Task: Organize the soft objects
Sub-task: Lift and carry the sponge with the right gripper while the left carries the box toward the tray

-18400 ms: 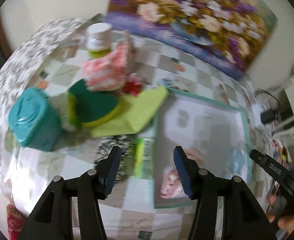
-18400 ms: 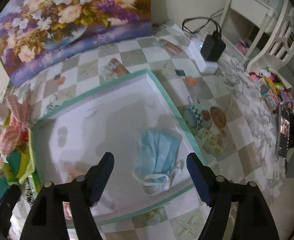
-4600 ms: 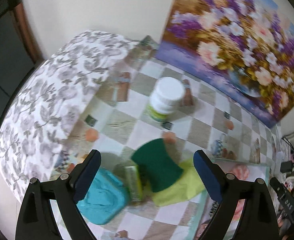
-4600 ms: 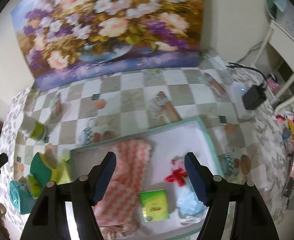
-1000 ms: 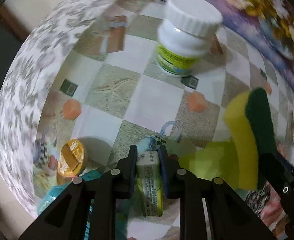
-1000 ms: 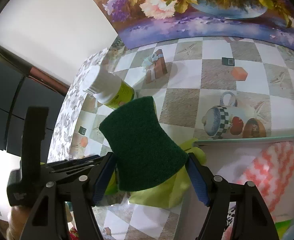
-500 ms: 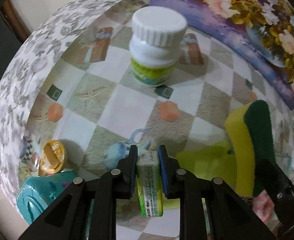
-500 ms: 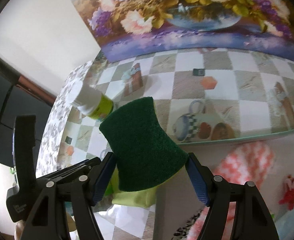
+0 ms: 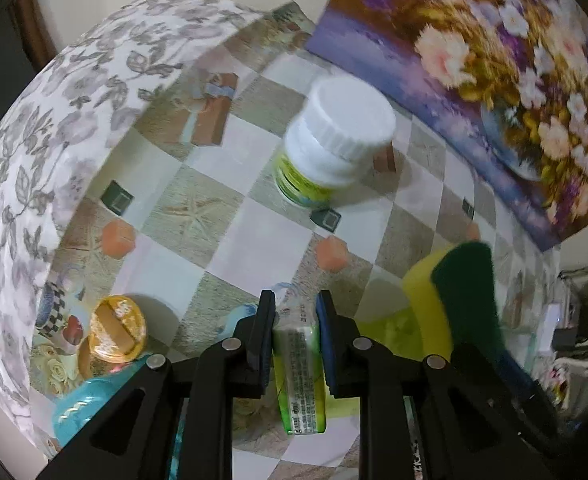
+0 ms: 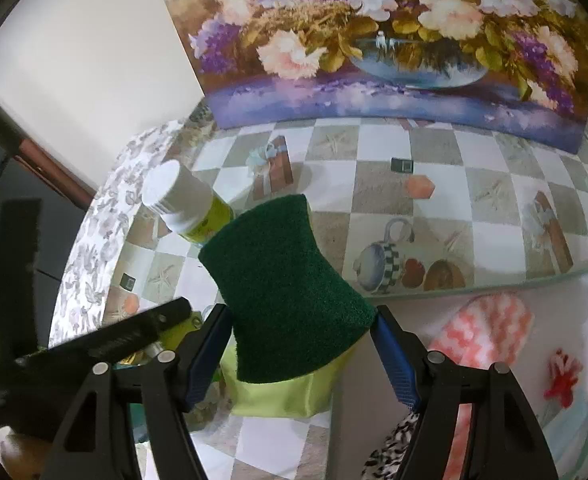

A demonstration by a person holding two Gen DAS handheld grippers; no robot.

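So we've got the left gripper [image 9: 294,334] clamped on a small green tissue pack [image 9: 298,376], lifted off the table [image 9: 254,240]. The right gripper [image 10: 299,354] is squeezing a green-and-yellow sponge [image 10: 284,292] above a lime cloth [image 10: 278,394]. Further back, a white bottle [image 9: 331,148] stands near the table's far edge, beside a flower painting [image 10: 393,40].

One sponge [image 10: 286,288], one bottle [image 9: 329,148]

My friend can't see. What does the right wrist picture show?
The right claw grips a green sponge above a checkered tablecloth. Behind stand a white bottle and a flower painting; a pink cloth lies in a tray.
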